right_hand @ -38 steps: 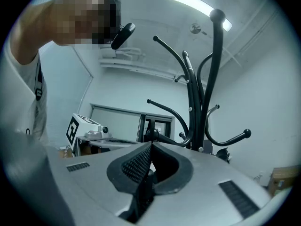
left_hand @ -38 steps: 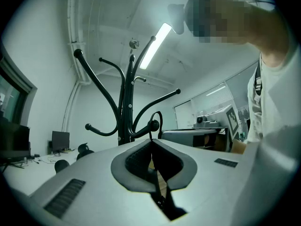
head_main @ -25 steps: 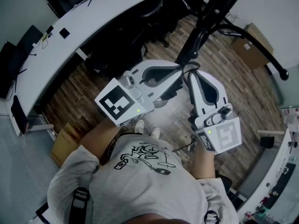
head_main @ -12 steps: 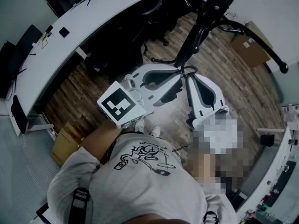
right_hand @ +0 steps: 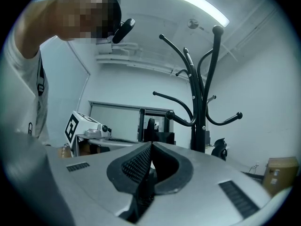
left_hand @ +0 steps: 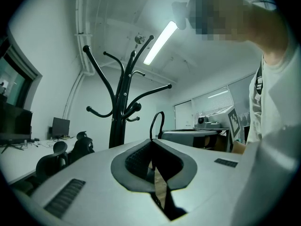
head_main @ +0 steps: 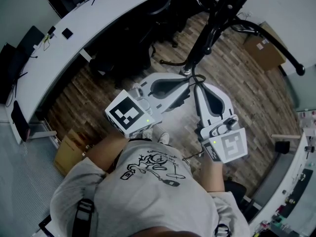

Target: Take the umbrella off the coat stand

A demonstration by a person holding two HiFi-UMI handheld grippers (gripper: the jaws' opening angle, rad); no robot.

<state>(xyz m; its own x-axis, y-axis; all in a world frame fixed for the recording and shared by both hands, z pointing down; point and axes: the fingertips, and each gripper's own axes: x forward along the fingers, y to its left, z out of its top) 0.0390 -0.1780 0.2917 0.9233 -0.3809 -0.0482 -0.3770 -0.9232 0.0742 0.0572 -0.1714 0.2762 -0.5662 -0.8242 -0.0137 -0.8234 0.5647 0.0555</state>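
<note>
Black coat stand (right_hand: 198, 126), upright, ball-tipped hooks curving outward, probably metal.

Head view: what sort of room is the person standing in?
Most likely an office. A long white desk crosses the room with black swivel chairs beside it, and the left gripper view shows a monitor on a desk. The floor is wood-patterned.
</note>
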